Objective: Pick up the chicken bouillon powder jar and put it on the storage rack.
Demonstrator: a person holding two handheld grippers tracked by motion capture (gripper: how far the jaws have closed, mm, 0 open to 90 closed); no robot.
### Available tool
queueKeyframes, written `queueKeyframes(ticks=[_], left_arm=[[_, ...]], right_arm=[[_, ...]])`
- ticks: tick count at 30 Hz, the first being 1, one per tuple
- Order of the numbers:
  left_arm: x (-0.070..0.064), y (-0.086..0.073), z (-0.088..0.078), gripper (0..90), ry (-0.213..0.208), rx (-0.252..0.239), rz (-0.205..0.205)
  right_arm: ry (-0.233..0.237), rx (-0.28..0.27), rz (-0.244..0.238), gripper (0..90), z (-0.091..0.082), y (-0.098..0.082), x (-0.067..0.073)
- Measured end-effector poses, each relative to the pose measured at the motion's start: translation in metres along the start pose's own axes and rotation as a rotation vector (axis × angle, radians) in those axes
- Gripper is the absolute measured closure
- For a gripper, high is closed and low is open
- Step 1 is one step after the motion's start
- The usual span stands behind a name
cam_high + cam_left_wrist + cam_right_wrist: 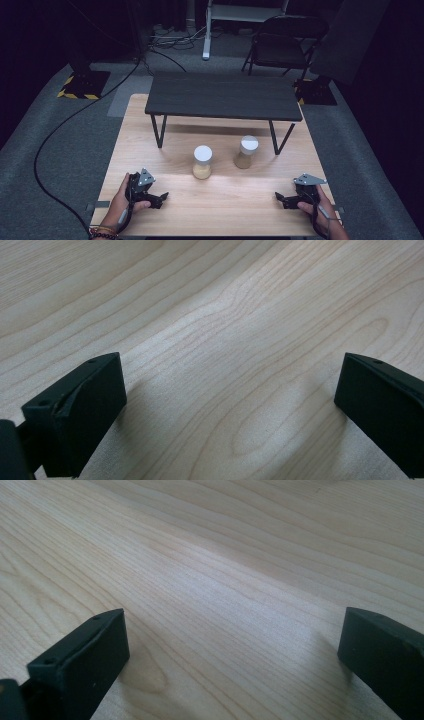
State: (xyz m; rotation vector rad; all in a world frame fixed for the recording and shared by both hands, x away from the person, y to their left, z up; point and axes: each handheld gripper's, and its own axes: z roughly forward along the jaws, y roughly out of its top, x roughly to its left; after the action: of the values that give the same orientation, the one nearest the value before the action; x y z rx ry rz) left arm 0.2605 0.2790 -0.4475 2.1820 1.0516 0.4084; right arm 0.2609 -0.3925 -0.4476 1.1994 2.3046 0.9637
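Front surface (pixel 220 200): bare between both grippers.
Middle: two shakers (pixel 202 161) (pixel 246 151) stand apart.
Rear: black bench (pixel 223 96) overhangs.

Two upright cylinders, white tops on tan wooden bases: left cylinder (pixel 202 161) ahead-right of the left hand-held gripper (pixel 159 197); right cylinder (pixel 246 151) farther, ahead-left of the right hand-held gripper (pixel 280 198).

The left gripper (pixel 227 410) holds its jaws wide over the bare wooden table (pixel 215 315).

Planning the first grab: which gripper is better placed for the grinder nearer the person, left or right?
Probably left. The left gripper rests open on the wooden table close below the nearer grinder, jaws aimed inward. The right gripper, also open, sits farther off, nearer the other grinder.
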Motion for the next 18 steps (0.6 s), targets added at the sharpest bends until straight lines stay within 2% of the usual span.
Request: queueKeyframes(ticks=[14,18], left_arm=[[-0.0016,0.0022,-0.0022,1.1,0.012,0.013,-0.015],[0.0015,-0.0011,-0.0061,1.8,-0.002,-0.02,-0.037]], right_arm=[[0.001,0.0,0.0,0.0,0.0002,0.0001,-0.0005],[0.002,0.0,-0.001,0.0,0.0003,0.0002,-0.0009]])
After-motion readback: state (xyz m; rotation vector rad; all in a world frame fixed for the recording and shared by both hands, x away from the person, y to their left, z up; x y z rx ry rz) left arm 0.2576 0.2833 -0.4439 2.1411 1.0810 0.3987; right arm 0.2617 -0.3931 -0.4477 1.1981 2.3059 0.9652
